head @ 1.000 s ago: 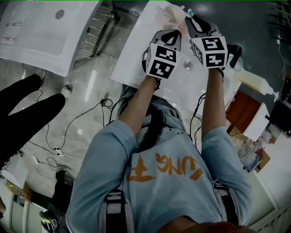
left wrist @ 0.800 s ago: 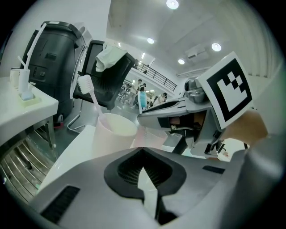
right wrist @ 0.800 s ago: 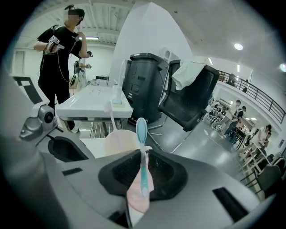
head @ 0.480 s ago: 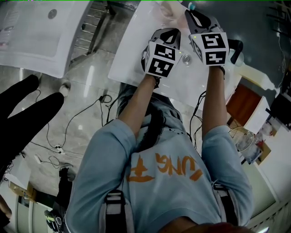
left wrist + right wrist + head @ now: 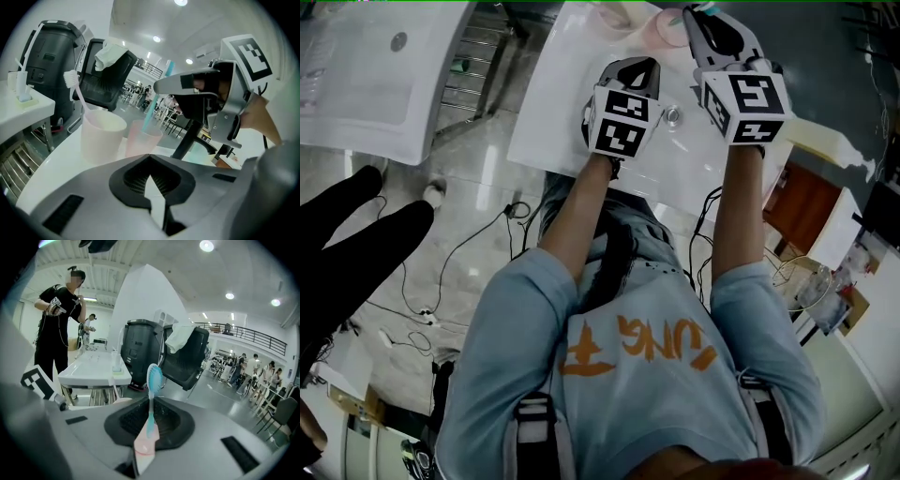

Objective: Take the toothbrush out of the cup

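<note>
Right gripper view: my right tool [image 5: 143,437] is clamped on the blue toothbrush [image 5: 151,401] below its bristles, its lower end in the pink cup [image 5: 142,139]. It looks like light, stiff, slick plastic, so I'd grip the handle firmly. My left tool [image 5: 151,185] is closed and empty.

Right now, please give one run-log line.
right gripper: shut on toothbrush | toothbrush: lower end in pink cup | left gripper: shut, empty
</note>
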Motion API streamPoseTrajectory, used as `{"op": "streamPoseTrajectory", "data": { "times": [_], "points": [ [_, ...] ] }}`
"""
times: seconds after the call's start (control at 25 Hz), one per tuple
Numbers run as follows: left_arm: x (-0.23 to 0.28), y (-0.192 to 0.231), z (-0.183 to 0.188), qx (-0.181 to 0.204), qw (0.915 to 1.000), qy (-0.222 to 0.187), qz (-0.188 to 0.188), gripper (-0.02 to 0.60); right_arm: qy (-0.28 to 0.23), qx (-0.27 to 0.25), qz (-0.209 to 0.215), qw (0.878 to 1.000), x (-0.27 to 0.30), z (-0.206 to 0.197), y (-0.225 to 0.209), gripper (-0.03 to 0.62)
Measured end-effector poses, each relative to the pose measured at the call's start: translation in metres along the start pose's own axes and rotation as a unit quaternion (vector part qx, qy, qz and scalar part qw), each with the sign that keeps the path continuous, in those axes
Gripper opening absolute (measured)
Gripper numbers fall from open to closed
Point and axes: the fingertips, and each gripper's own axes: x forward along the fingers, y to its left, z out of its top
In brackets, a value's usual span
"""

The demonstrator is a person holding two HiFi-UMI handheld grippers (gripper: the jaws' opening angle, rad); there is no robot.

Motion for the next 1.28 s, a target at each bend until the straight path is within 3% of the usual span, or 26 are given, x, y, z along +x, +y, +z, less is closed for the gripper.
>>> {"op": "streamPoseTrajectory", "data": {
  "times": [0.64, 1.0, 1.28],
  "points": [
    [0.001, -0.068, 0.006, 0.073, 0.9969, 0.006, -0.027, 0.008, -0.104, 0.096, -0.047, 0.989, -0.108, 0.01, -0.033, 0.049],
    [-0.002, -0.107, 0.001, 0.095, 0.9946, 0.005, -0.042, 0.008, -0.123, 0.154, -0.075, 0.978, -0.171, -0.017, -0.042, 0.049],
    [0.008, -0.155, -0.011, 0.114, 0.9906, 0.013, -0.074, 0.008, -0.13, 0.182, -0.095, 0.97, -0.212, -0.041, -0.053, 0.049]
  ]
}}
